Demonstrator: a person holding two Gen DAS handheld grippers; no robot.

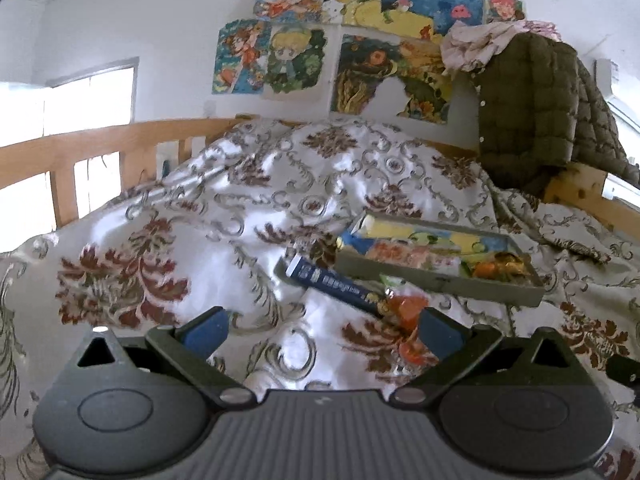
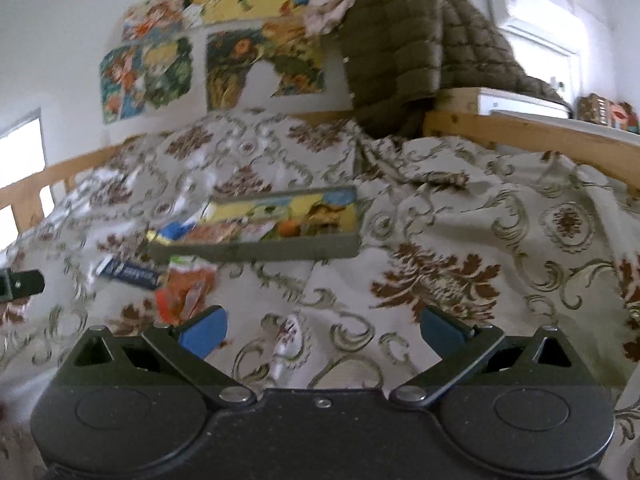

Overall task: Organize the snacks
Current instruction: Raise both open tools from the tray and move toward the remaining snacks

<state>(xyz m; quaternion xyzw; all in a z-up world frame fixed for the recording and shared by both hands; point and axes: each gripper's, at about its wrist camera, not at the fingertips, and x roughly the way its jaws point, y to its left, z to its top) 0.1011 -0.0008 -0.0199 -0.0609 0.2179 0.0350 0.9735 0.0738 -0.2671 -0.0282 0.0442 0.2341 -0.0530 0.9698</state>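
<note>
A shallow grey tray (image 1: pixel 440 280) lies on a bed, on a white bedspread (image 1: pixel 200 248) patterned with brown and grey flourishes. Inside it are snack packets: a yellow and blue one at the back, a pinkish one in the middle, and orange and gold wrapped pieces at the right end. Just in front of the tray's left end, a dark blue box (image 1: pixel 336 284) lies flat on the bedspread, and beside it sits an orange snack packet (image 1: pixel 408 312).

The left claw (image 1: pixel 322 330) hangs above the bedspread with its blue-padded fingers apart and nothing between them; the orange packet is close to its right finger. The right claw (image 2: pixel 324 328) is likewise spread wide and empty, with the tray (image 2: pixel 256 250) ahead to its left.

Behind the bed are a wooden rail (image 1: pixel 100 140), an olive quilted jacket (image 1: pixel 532 108) draped over the frame, and colourful cartoon posters (image 1: pixel 360 40) on the white wall.
</note>
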